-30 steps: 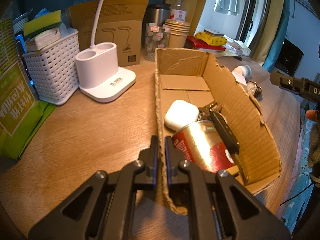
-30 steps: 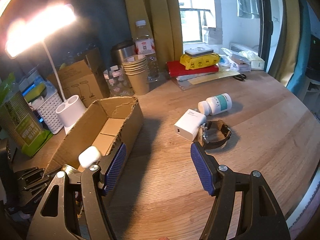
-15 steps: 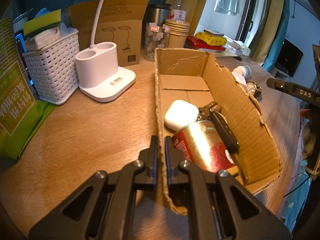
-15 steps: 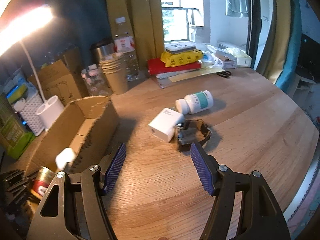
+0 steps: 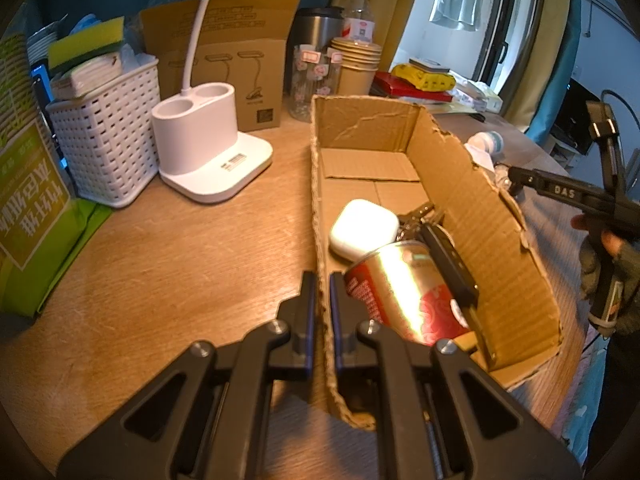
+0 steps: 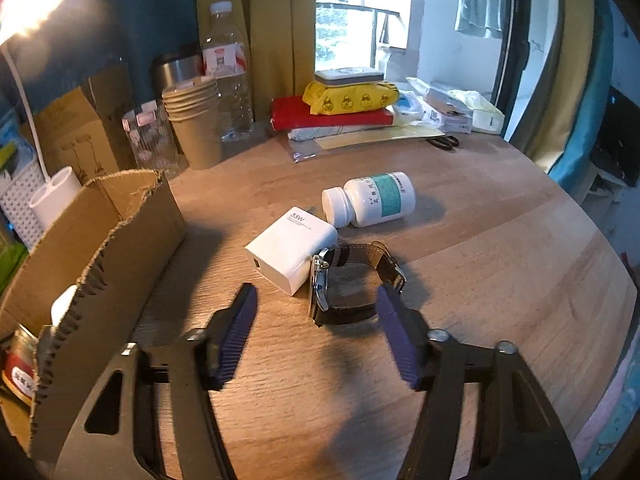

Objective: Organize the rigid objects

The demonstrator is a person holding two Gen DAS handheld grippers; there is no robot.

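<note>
Watch (image 6: 352,280) lies on its side on the table (image 6: 500,280), touching the charger (image 6: 290,248), strap loop's long axis running left-right. Right gripper (image 6: 316,336) is held wide open just short of it; pads should be closed across case and strap, charger avoided. Box (image 5: 492,240) wall is clamped by the left gripper (image 5: 322,308), so the drop target is steadied.

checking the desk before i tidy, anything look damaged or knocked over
The cardboard box has ragged, torn top edges. The white pill bottle lies on its side by the charger, and the can lies tipped inside the box.
</note>
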